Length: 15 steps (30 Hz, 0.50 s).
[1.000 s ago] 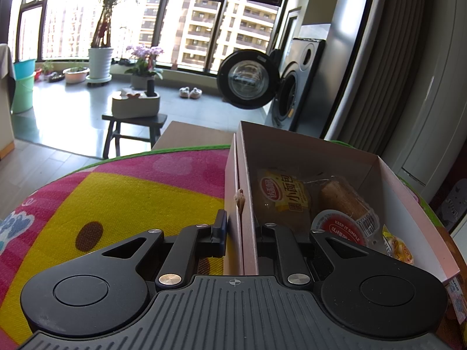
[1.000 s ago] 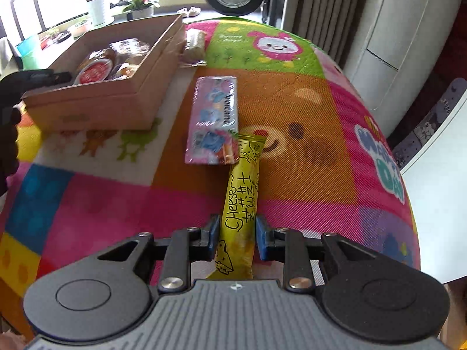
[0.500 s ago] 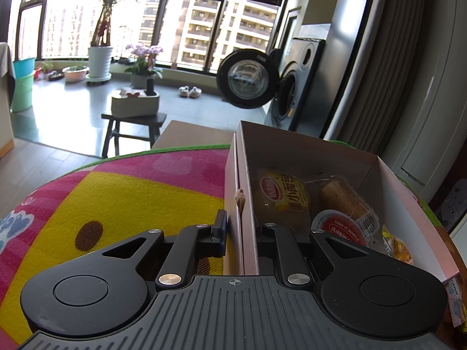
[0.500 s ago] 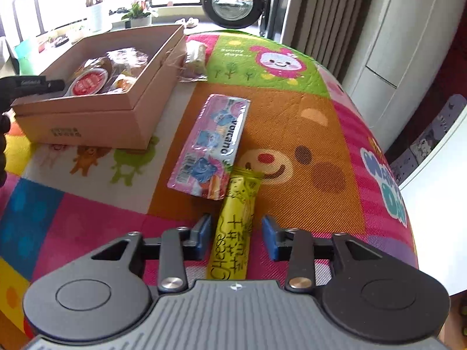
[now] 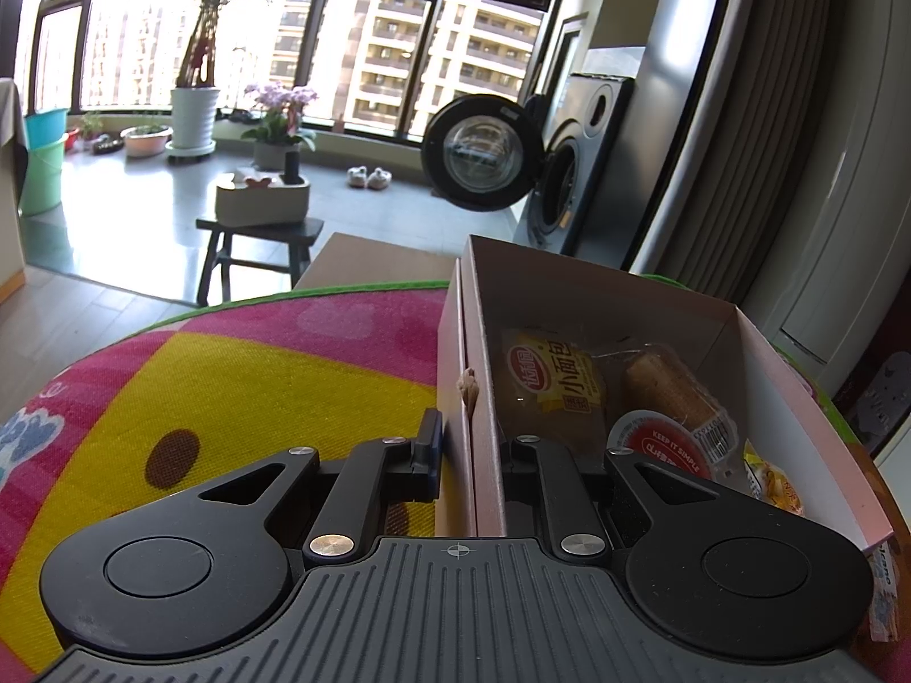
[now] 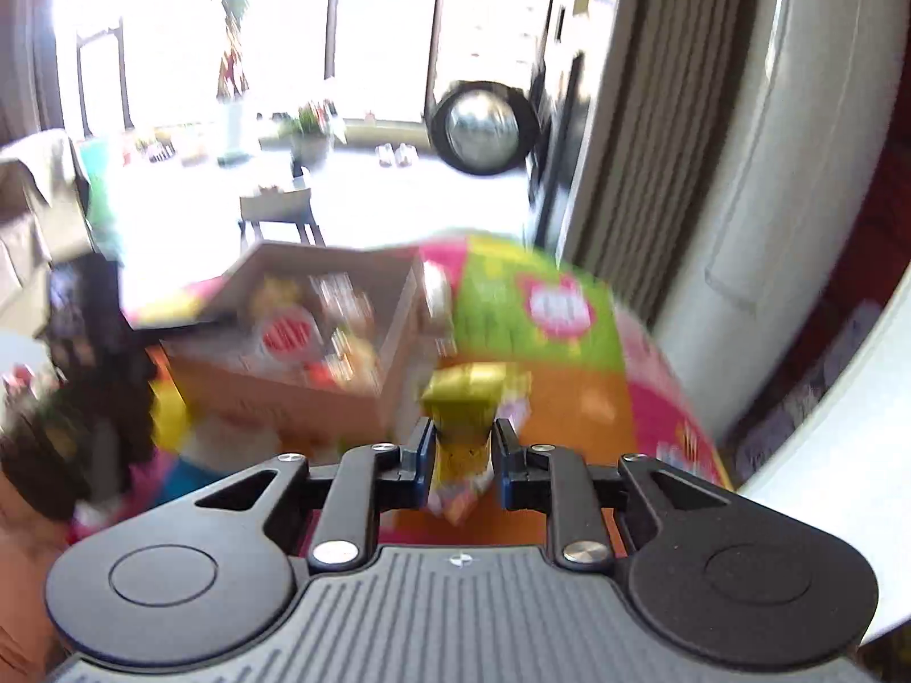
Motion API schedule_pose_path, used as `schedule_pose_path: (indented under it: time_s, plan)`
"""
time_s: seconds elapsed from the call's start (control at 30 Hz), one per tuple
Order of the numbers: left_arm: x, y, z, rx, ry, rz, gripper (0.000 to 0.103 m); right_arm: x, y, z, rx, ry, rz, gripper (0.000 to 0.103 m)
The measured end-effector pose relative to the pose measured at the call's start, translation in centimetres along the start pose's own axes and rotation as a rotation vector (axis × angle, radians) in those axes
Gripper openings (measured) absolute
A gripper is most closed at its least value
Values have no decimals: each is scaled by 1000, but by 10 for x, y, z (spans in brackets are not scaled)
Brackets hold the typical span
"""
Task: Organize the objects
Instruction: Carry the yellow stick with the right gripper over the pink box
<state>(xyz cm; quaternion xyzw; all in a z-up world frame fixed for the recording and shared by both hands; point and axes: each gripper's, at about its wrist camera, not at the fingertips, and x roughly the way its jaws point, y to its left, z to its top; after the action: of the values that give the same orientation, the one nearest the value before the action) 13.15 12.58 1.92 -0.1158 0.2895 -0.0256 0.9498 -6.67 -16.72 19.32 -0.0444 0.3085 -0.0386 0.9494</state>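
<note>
The right gripper (image 6: 460,458) is closed on a yellow snack stick (image 6: 462,421), with one finger on each side of the wrapper; the stick is lifted off the table and points forward, its far end hanging near the low front corner of the cardboard box (image 6: 296,398). This view is very blurred, so small details cannot be read. Under the stick lies the colourful cartoon mat (image 6: 569,398) that covers the round table. The left gripper (image 5: 470,452) is closed on the near left wall of the same cardboard box (image 5: 598,296): one finger (image 5: 428,444) presses the wall from outside and the other is inside the box. Inside the box I see a yellow bread packet (image 5: 549,381), a wrapped brown roll (image 5: 672,393), a small cup with a red and white lid (image 5: 663,444) and, at the right side, part of a yellow wrapper (image 5: 777,484). Behind the table stands a dark stool (image 5: 256,239) with a white holder on it. Further away a washing machine (image 5: 575,171) has its round door open, and potted plants (image 5: 193,114) stand before the big windows.
</note>
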Motion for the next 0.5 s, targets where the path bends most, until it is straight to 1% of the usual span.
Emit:
schedule_pose_path:
  time_s: [0.1, 0.17, 0.23, 0.37, 0.5]
  plan:
    - [0, 0, 0, 0, 0, 0, 16, -14, 17, 29, -48, -93, 20, 20]
    - [0, 0, 0, 0, 0, 0, 16, -16, 29, 45, -77, -132, 33, 15]
    - [1, 0, 0, -1, 1, -2, 16, -13, 41, 57, -101, -151, 61, 14]
    - [1, -1, 0, -3, 3, -3, 16, 10, 62, 68, -117, -141, 105, 14]
    - [3, -2, -1, -7, 4, -8, 16, 41, 73, 67, -105, -88, 112, 14]
